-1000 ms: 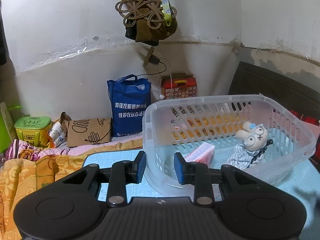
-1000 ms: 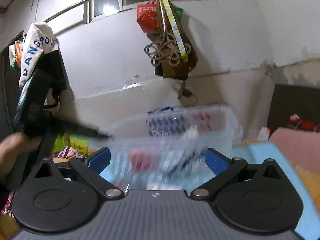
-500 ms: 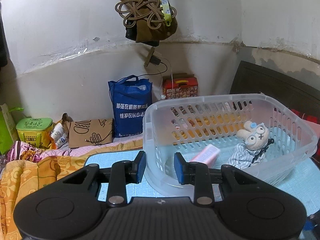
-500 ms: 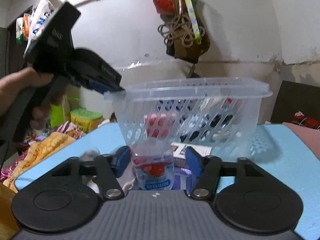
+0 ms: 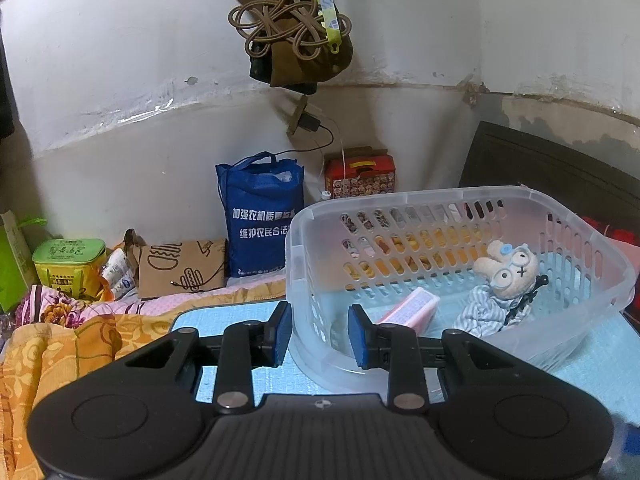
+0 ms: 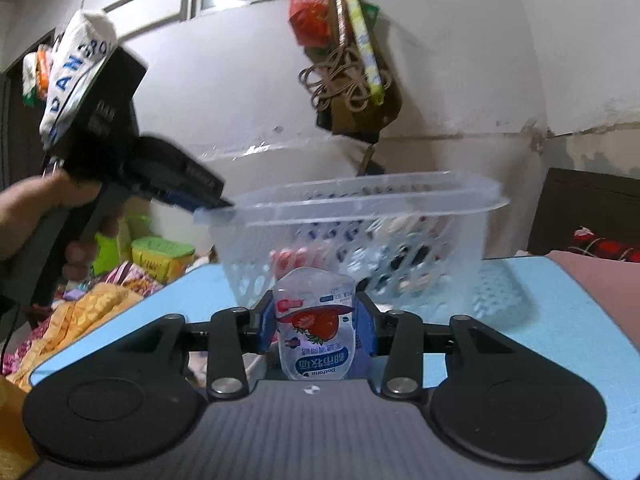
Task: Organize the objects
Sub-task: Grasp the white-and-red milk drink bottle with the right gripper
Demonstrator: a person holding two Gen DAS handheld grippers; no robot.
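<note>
A clear plastic basket stands on a light blue mat; in it lie a plush rabbit and a pink packet. My left gripper is shut on the basket's near left rim, one finger inside, one outside. In the right wrist view the basket shows raised at its left end by the left gripper. My right gripper is shut on a small clear pouch with a strawberry label, held upside down in front of the basket.
Behind the mat are a blue tote bag, a red box, a brown paper bag and a green tin. An orange blanket lies left. A rope bundle hangs on the wall. A dark headboard stands right.
My right gripper came down, closed on the strawberry pouch and lifted it. The left gripper stayed clamped on the basket rim; the pink packet slid flatter inside.
</note>
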